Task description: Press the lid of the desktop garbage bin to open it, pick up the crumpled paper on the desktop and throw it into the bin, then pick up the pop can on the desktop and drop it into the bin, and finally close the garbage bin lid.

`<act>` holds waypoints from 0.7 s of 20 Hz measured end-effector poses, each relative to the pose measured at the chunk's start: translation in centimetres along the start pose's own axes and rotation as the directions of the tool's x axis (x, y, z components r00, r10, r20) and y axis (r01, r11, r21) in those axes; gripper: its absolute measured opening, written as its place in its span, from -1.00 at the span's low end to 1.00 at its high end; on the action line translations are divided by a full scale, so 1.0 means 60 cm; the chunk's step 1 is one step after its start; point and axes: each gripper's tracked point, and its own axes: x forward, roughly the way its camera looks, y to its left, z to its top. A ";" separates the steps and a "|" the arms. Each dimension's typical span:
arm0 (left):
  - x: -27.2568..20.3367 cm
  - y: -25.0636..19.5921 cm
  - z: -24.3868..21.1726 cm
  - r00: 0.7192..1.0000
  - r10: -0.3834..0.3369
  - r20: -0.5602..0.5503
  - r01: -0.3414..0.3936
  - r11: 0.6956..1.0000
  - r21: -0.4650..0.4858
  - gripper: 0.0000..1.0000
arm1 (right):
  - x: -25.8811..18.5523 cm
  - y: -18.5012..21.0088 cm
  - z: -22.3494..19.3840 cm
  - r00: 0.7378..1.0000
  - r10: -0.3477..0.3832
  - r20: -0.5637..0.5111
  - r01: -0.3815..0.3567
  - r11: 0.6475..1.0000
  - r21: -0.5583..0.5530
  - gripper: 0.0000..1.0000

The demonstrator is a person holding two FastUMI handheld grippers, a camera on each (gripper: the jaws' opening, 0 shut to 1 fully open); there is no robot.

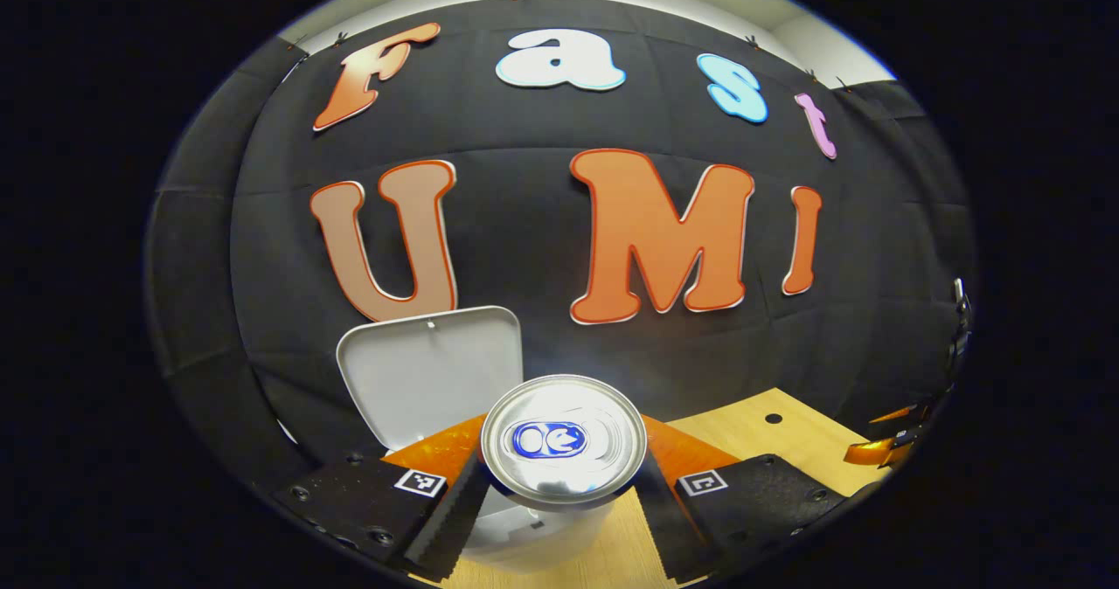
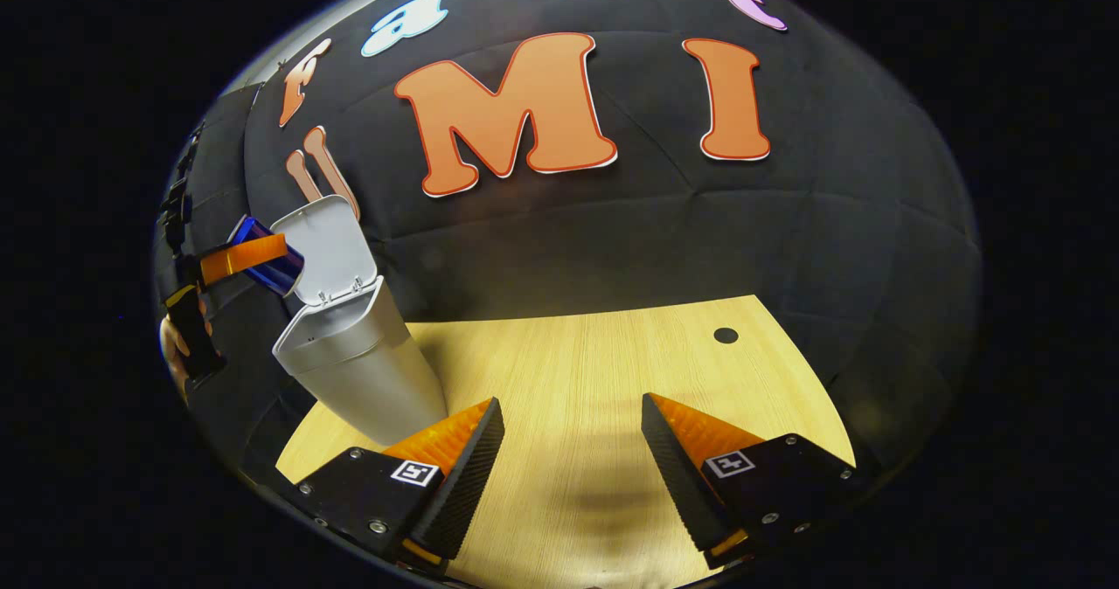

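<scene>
Left gripper [image 1: 564, 493]: both fingers clamped on the pop can [image 1: 564, 440], held above the open mouth of the garbage bin [image 2: 354, 357]. Bin lid [image 1: 430, 370] raised upright; contents not visible. Right gripper [image 2: 573, 467]: fingers spread wide, holding nothing, over the wooden desktop [image 2: 594, 362].

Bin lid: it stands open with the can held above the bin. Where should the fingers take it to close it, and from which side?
Take the bin lid at its free top edge, opposite the hinge on the bin's rim. It stands upright, so come from above and behind and tip it forward and down. The open right gripper is free; the left gripper holds the can.
</scene>
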 end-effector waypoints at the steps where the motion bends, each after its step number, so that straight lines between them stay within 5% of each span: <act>1: 0.012 0.020 -0.007 1.000 0.020 -0.024 -0.020 1.000 -0.010 0.63 | 0.000 -0.004 -0.002 1.000 -0.005 -0.003 0.005 1.000 0.000 0.89; 6: 0.055 0.088 -0.062 0.984 0.112 -0.139 -0.114 0.993 -0.008 0.62 | 0.000 -0.020 -0.018 1.000 -0.021 -0.024 0.021 1.000 0.017 0.89; 14: 0.099 0.111 -0.159 0.956 0.098 -0.275 -0.132 0.986 -0.106 0.62 | 0.002 -0.024 -0.026 0.999 -0.020 -0.045 0.021 0.999 0.029 0.89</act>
